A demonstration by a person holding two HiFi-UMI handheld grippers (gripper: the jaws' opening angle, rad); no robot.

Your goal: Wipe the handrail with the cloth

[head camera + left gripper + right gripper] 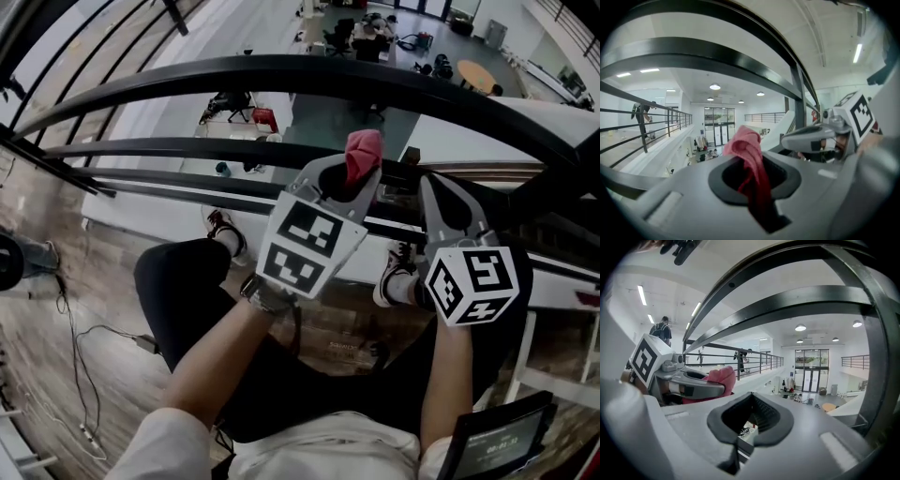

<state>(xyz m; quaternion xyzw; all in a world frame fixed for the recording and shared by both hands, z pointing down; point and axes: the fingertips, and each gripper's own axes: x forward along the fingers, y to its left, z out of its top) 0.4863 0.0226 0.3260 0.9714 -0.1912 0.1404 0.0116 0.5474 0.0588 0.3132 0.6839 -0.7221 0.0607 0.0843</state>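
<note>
The red cloth [364,155] sticks up from my left gripper [352,176], which is shut on it just below the black top handrail [328,73]. In the left gripper view the cloth [749,145] hangs bunched through the closed jaws of that gripper [752,161], under the handrail [717,56]. My right gripper [439,192] is beside it on the right, shut with nothing in it [751,395]. From the right gripper view, the left gripper [693,386] and the cloth [719,378] lie to the left, below the handrail [811,296].
Lower black rails [187,148] run under the top one. Beyond them is a drop to a lower floor with desks and a round table [476,73]. A cable [84,375] lies on the wooden floor at left. A screen device [502,441] sits bottom right.
</note>
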